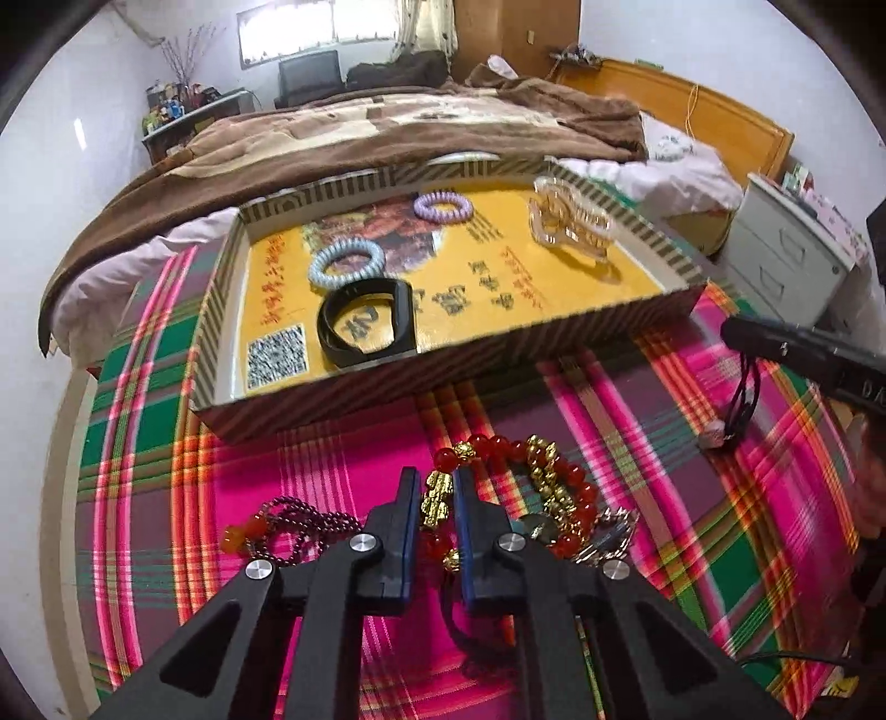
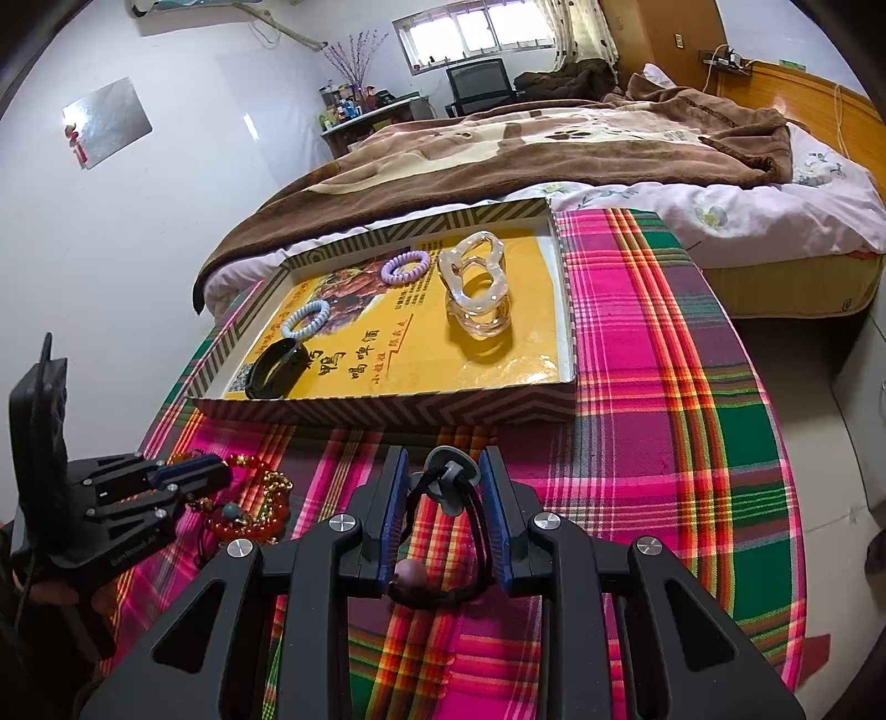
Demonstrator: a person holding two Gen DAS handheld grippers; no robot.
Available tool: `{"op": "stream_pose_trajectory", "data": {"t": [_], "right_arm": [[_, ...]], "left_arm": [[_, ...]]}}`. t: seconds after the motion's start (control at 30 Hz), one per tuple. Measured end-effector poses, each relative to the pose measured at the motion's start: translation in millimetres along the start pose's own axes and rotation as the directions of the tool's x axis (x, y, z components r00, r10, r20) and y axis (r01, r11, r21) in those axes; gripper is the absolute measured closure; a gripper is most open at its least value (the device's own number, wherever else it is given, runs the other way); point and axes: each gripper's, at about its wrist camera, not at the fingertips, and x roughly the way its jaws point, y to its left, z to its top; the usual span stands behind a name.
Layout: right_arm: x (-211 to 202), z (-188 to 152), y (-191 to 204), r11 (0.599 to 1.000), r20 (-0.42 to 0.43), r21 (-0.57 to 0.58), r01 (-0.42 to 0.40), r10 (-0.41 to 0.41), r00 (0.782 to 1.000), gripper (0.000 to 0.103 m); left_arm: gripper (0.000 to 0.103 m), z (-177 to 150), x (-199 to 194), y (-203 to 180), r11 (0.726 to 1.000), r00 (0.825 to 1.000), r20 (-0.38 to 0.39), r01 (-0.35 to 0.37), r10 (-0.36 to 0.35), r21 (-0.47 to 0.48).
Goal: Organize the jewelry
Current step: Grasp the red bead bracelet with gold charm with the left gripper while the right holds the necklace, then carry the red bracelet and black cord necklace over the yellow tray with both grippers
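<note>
**Both grippers gripping jewelry before the tray**

The left gripper (image 1: 437, 487) is clenching on the red-and-gold bead bracelet (image 1: 531, 487) at six o'clock on the plaid cloth (image 1: 692, 471). The right gripper (image 2: 443, 471) is grasping a black cord bracelet (image 2: 443, 487). The tray (image 1: 498, 365) is lying at twelve o'clock, holding hair ties and a black bangle (image 1: 365, 321).

Bright daylight from a blown-out window (image 1: 288, 33), soft shadows, fisheye-bent edges, dark corner vignettes, sharp centre
</note>
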Motion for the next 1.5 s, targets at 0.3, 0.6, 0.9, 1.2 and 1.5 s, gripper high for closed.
{"op": "stream_pose_trajectory", "data": {"t": [0.3,0.6,0.9,1.2,1.5], "right_arm": [[-13,3,7,1.000,0.032,-0.012,-0.001,0.002,0.999,0.076],[-26,6,13,1.000,0.063,-0.021,0.001,0.000,0.998,0.076],[-39,22,22,0.999,0.110,-0.039,0.008,-0.004,0.994,0.076],[-48,46,36,0.997,0.163,-0.077,0.014,-0.001,0.987,0.076],[-32,78,47,0.996,0.176,-0.088,0.009,0.006,0.984,0.076]], "left_arm": [[0.093,10,-36,-10,1.000,0.994,0.105,0.026,-0.027,0.010],[0.093,20,-58,-16,0.999,0.985,0.171,0.034,-0.036,0.016],[0.093,36,-78,-21,0.999,0.973,0.228,0.033,-0.039,0.027],[0.093,59,-89,-19,0.999,0.963,0.267,0.025,-0.034,0.035],[0.093,94,-74,1,0.999,0.959,0.280,0.039,-0.038,0.004]]}}
